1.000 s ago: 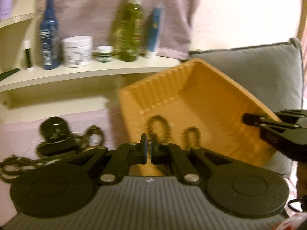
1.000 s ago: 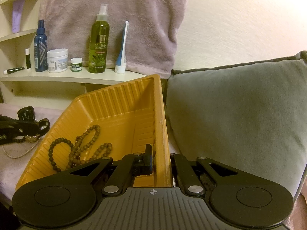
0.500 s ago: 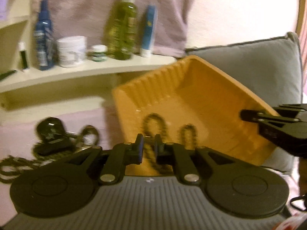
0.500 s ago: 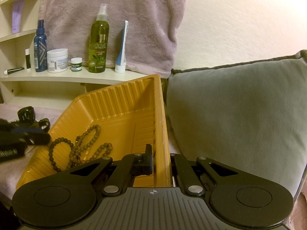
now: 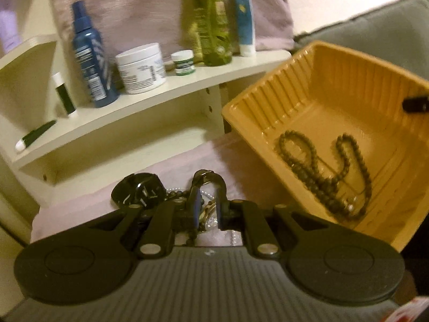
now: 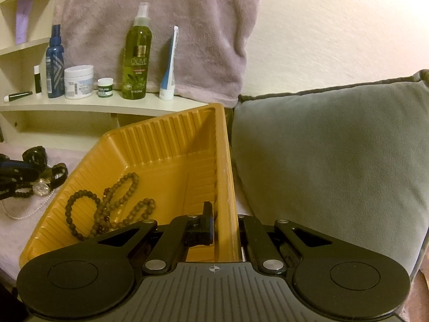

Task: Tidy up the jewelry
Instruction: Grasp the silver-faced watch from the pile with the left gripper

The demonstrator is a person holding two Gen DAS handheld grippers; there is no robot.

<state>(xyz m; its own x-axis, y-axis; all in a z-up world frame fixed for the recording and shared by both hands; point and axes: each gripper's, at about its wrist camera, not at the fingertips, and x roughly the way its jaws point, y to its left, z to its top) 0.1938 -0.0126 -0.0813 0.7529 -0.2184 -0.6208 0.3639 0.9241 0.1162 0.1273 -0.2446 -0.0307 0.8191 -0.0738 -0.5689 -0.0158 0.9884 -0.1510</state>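
Observation:
A yellow ribbed tray sits tilted on the pink cloth, with a brown bead necklace inside; the tray and the necklace also show in the left wrist view. My right gripper is shut on the tray's right wall. My left gripper is open over a jewelry pile left of the tray: a black watch, dark beads, a pearl strand. Its fingers straddle a dark loop of the pile.
A cream shelf behind holds a green olive bottle, a blue bottle, a white jar, a small jar and tubes. A grey cushion lies right of the tray. A pink towel hangs on the wall.
My left gripper has swung left from the tray to the jewelry pile and lowered, and its jaws have opened. My right gripper has kept still on the tray wall.

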